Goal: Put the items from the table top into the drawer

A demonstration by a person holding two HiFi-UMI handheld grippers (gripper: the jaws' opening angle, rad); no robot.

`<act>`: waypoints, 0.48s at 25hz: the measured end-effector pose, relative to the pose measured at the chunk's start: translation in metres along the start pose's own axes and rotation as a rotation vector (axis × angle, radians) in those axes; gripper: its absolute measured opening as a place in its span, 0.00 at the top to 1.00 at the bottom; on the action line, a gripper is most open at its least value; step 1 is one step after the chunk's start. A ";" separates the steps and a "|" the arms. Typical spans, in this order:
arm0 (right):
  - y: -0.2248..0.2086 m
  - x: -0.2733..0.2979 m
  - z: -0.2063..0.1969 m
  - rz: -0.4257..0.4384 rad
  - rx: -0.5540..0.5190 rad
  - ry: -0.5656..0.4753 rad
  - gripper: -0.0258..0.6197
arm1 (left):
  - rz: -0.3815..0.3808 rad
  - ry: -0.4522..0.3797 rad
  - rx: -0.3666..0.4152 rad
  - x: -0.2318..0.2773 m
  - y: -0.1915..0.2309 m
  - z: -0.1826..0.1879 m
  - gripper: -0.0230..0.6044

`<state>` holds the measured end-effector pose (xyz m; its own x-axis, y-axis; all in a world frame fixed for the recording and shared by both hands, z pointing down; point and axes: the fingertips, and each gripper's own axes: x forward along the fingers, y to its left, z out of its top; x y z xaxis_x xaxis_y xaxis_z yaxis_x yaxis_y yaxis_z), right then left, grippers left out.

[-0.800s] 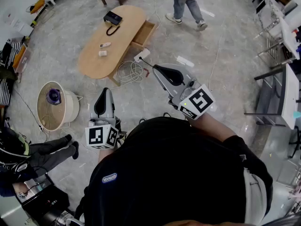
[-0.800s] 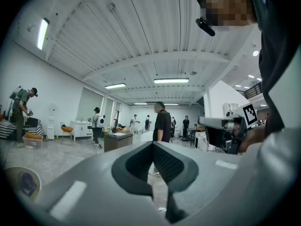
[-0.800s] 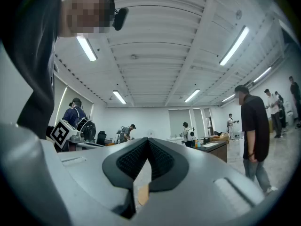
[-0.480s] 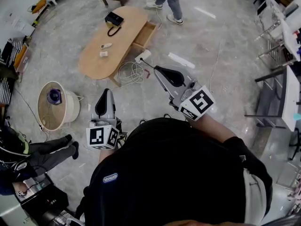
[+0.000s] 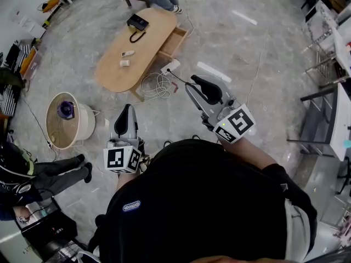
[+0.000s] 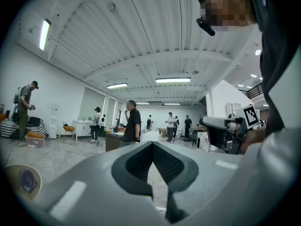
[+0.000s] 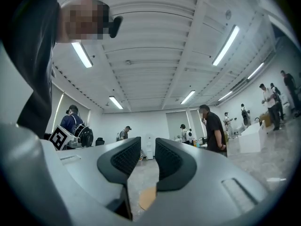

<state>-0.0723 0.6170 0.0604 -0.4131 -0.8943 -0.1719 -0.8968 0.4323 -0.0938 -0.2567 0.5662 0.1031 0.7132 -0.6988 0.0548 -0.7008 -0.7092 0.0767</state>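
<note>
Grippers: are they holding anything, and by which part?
Nothing is held. The left gripper is shut on nothing; the right gripper is slightly open with nothing between its jaws.

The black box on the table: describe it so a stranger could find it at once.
Find the oval wooden table on the floor. At its far end, near the open drawer, lies the black box. It alone is dark, with a black cord; the two other items are small and pale.
</note>
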 end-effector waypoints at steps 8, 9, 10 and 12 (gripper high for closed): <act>-0.036 -0.020 -0.009 -0.019 0.012 0.011 0.73 | 0.023 0.016 0.033 0.024 -0.012 -0.008 0.88; -0.041 -0.023 -0.012 -0.022 0.013 0.011 0.73 | 0.026 0.021 0.038 0.028 -0.013 -0.010 0.86; -0.046 -0.024 -0.014 -0.023 0.015 0.010 0.73 | 0.032 0.028 0.046 0.031 -0.013 -0.013 0.85; -0.056 -0.025 -0.018 -0.018 0.018 0.007 0.73 | 0.049 0.041 0.060 0.038 -0.014 -0.017 0.82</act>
<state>-0.0142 0.6133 0.0879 -0.3978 -0.9029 -0.1630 -0.9013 0.4178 -0.1144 -0.2196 0.5511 0.1209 0.6775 -0.7290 0.0980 -0.7333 -0.6797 0.0134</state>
